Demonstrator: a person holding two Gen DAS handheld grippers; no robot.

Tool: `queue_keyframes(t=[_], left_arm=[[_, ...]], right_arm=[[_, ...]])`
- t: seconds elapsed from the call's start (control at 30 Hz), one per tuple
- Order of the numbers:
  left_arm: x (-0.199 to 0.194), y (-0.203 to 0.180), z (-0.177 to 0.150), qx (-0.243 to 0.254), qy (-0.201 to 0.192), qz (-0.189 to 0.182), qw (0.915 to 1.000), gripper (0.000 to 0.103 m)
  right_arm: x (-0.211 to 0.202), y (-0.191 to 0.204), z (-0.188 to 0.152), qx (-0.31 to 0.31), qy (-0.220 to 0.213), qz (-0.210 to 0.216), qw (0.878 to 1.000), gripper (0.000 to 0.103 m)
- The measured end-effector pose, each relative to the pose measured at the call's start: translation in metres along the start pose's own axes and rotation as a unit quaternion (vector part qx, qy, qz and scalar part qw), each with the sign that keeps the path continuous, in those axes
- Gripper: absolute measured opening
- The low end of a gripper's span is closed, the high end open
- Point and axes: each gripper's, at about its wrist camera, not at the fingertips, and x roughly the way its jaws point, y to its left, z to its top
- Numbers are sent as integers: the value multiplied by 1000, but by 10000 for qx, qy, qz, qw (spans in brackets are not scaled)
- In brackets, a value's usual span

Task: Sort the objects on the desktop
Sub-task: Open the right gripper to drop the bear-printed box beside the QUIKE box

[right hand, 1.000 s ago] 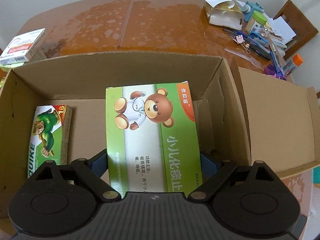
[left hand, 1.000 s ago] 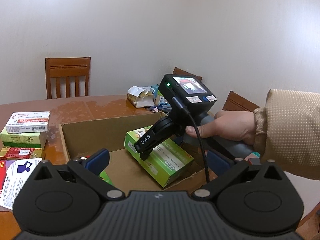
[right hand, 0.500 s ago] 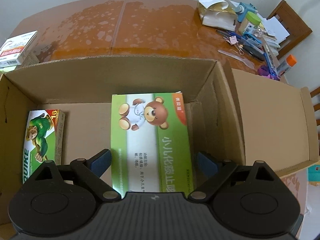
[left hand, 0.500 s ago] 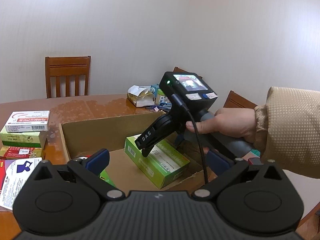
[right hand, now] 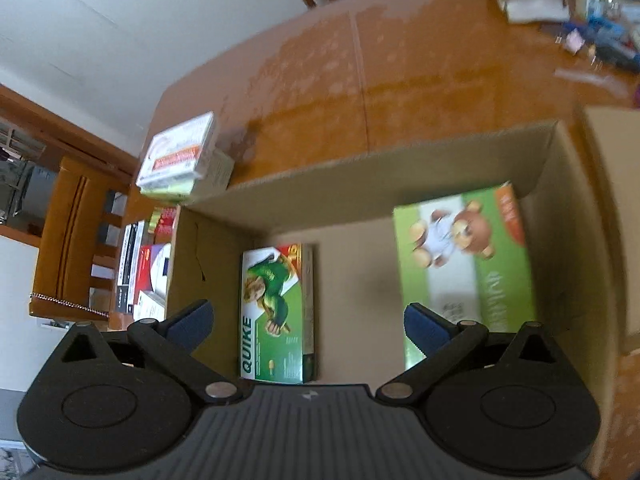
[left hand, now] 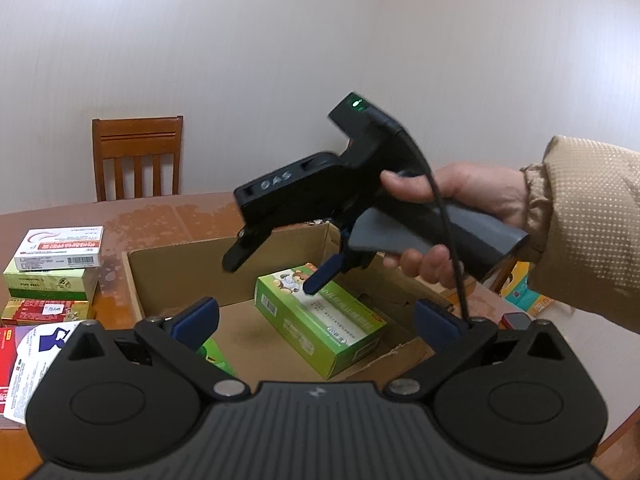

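Note:
An open cardboard carton [left hand: 168, 276] [right hand: 360, 188] stands on the wooden table. A green medicine box with a bear picture [left hand: 320, 320] [right hand: 464, 264] lies flat on its floor at the right. A green QUIKE box [right hand: 276, 312] lies at the left. My right gripper [left hand: 272, 276] [right hand: 306, 324] hangs above the carton in a person's hand [left hand: 460, 192]. Its jaws are opening with nothing between them, and it is clear of the bear box. My left gripper [left hand: 316, 322] stands open and empty at the carton's near edge.
A stack of medicine boxes [left hand: 60, 248] [right hand: 180, 156] stands on the table left of the carton, with flat packets [left hand: 24, 360] in front of it. Small clutter [right hand: 580, 8] fills the table's far right. A wooden chair [left hand: 138, 156] stands behind the table. A carton flap [right hand: 612, 200] folds out at right.
The right gripper let go of the bear box, which now lies flat in the carton. It then rose, tilted and swung left. The left gripper stayed put.

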Motion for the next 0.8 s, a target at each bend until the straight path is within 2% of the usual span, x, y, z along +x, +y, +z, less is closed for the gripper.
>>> queue_keyframes(t=[0.2,0.33,0.8], left_arm=[[2,3,-3,-33,89,77,9999,103],[4,5,-4,-20,141,117,9998,103],[8,13,-2,-22,159,73,9998,103]], right_arm=[[26,-2,-5,123,272,84,9995,103],[37,1,-5,50,313,-72,9995,103],[37,-10,-3,-23,311,-520,9982,103]])
